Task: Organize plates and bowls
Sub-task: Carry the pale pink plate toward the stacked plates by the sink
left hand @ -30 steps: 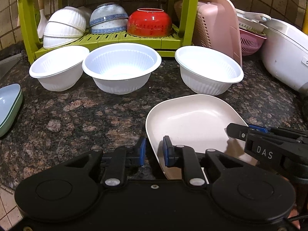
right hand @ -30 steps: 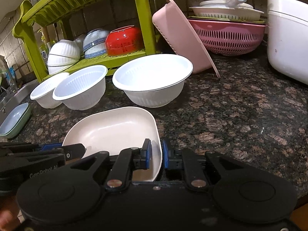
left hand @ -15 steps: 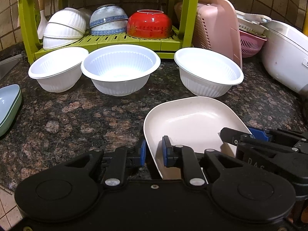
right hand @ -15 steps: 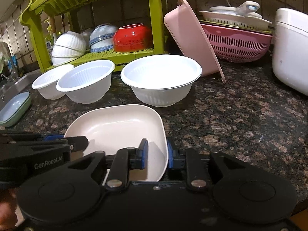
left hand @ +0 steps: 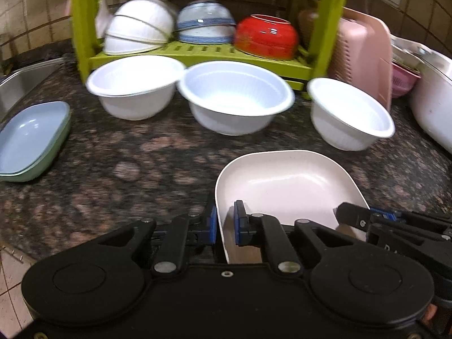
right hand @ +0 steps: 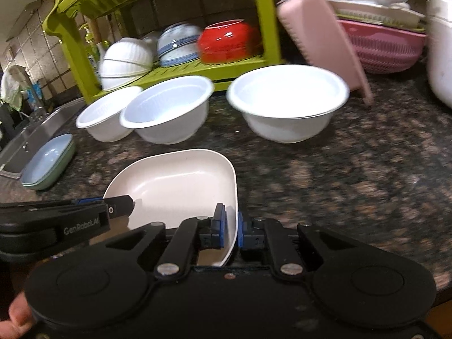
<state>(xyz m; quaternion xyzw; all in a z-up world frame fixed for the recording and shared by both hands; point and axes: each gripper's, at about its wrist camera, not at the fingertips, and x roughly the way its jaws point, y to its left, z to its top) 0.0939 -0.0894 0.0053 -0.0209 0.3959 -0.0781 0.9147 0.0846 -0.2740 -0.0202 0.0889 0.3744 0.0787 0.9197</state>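
The jaws of the left gripper and right gripper are each clamping opposite rims of the cream rounded-square plastic plate, which is now rising off the speckled granite table in the lower middle of the frame. Compared with a second ago the view is swinging left, suggesting it is heading for the stacked pale-blue and green plates at the left edge. Three white ribbed bowls are standing across mid-frame, clear of that path.

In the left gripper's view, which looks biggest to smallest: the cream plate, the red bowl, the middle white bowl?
1. Cream plate, though nearness inflates it.
2. Middle white bowl.
3. Red bowl, farthest back on the rack.
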